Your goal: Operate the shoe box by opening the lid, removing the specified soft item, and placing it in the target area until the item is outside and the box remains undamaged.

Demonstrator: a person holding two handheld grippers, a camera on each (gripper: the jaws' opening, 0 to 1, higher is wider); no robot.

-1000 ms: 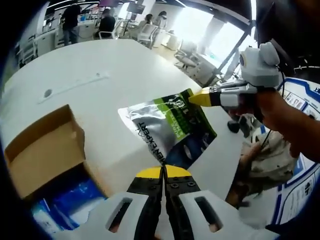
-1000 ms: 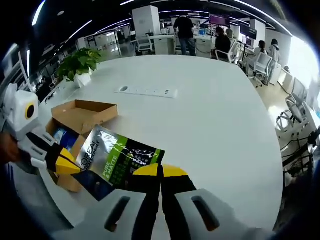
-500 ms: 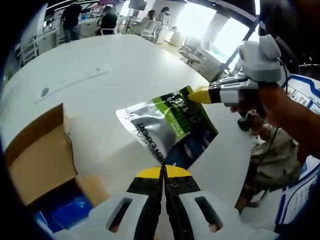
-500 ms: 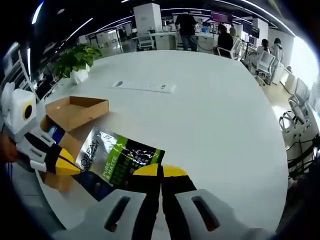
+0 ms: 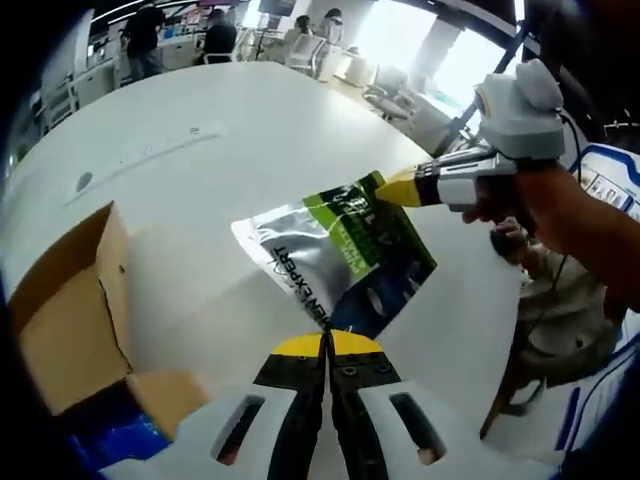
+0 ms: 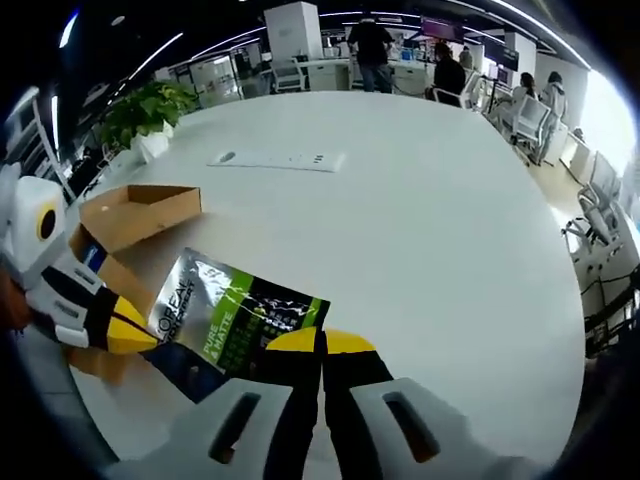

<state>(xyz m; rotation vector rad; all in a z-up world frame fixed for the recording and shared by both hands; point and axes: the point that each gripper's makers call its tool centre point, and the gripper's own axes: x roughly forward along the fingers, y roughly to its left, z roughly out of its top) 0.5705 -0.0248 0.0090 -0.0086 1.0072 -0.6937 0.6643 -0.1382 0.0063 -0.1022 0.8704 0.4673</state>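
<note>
bright window glare, fisheye-warped edges, sharp centre

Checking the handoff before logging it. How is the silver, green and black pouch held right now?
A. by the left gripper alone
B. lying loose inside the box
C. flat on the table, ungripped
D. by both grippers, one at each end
D: the left gripper pinches one end of the pouch and the right gripper the opposite end, above the white table.

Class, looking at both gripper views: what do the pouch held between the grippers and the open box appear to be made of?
Pouch: apparently metallised plastic film, glossy, since its silver part shows bright glare and creases.
Box: looks like plain brown cardboard, matte, with thin flaps folded open.
Both the left gripper and the right gripper are shut on the pouch.
</note>
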